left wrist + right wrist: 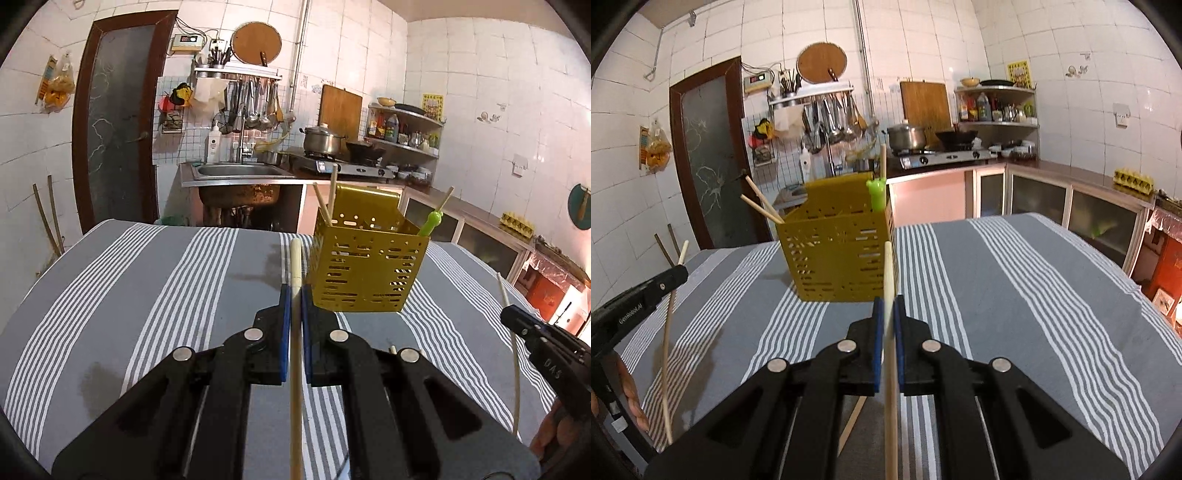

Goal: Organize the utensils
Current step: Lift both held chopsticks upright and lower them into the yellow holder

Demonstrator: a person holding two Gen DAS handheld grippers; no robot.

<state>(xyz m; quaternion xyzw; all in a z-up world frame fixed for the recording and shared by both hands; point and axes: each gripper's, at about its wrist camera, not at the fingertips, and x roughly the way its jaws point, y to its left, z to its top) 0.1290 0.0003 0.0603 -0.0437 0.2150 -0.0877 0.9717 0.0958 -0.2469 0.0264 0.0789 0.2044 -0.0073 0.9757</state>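
Left hand-held gripper (295,291) pinches a pale wooden chopstick (295,258) between blue pads. Right hand-held gripper (888,304) pinches a second pale chopstick (888,266). Perforated yellow metal utensil caddy (364,273) stands on the grey-and-white striped tabletop (166,280), holding chopsticks and a green-handled utensil (430,223).

A home kitchen: white-tiled walls, a steel sink (236,170), a gas stove (347,166) bearing a pot (321,140), and ladles (255,107) hanging well beyond the jaws.
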